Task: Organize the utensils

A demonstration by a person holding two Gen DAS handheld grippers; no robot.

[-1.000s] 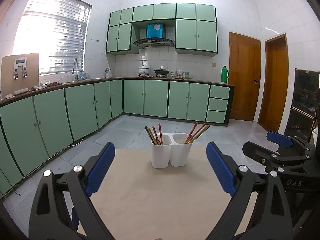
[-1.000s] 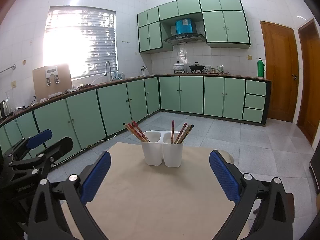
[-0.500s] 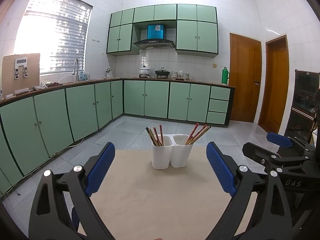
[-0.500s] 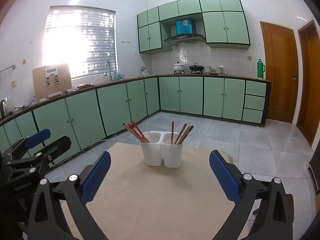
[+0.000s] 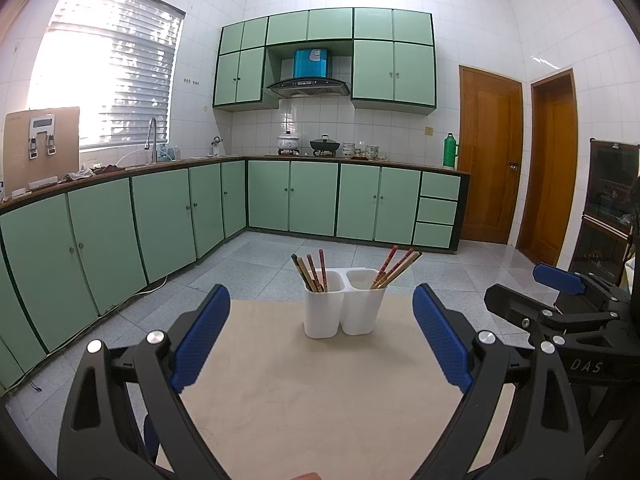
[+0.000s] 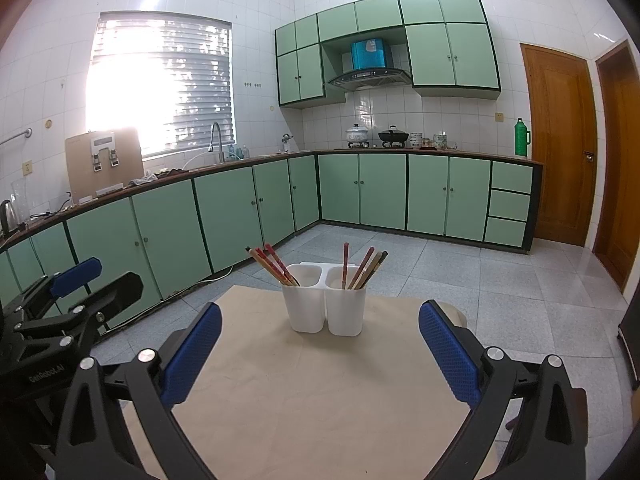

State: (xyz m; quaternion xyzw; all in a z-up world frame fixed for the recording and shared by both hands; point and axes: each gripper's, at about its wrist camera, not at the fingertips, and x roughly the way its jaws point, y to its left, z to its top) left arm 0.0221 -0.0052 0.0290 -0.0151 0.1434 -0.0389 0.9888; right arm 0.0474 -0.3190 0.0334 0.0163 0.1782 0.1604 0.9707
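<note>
Both grippers hang over the near edge of the table (image 5: 320, 392), side by side, pointing at the holder. Left gripper (image 5: 321, 334): jaws wide open, nothing between the blue pads (image 5: 200, 334). Right gripper (image 6: 320, 350): jaws wide open too, empty. Each shows in the other's view (right one at the right edge of the left view, left one at the left edge of the right view).

Holder (image 5: 342, 304) is white, two compartments side by side, upright near the far middle of the table, well apart from both grippers. Left chopsticks (image 5: 310, 272) stand in the left compartment, leaning left; red and brown, count hard to tell, roughly four. Right chopsticks (image 5: 396, 266) sit in the right compartment, leaning right, a similar bunch. In the right view the same two bunches show, left one splayed left, right one nearer upright.

Table is beige, bare apart from the holder. Behind: green cabinets (image 5: 312, 200), tiled floor (image 5: 256, 264), window (image 5: 104, 68), two wooden doors (image 5: 490, 168).
</note>
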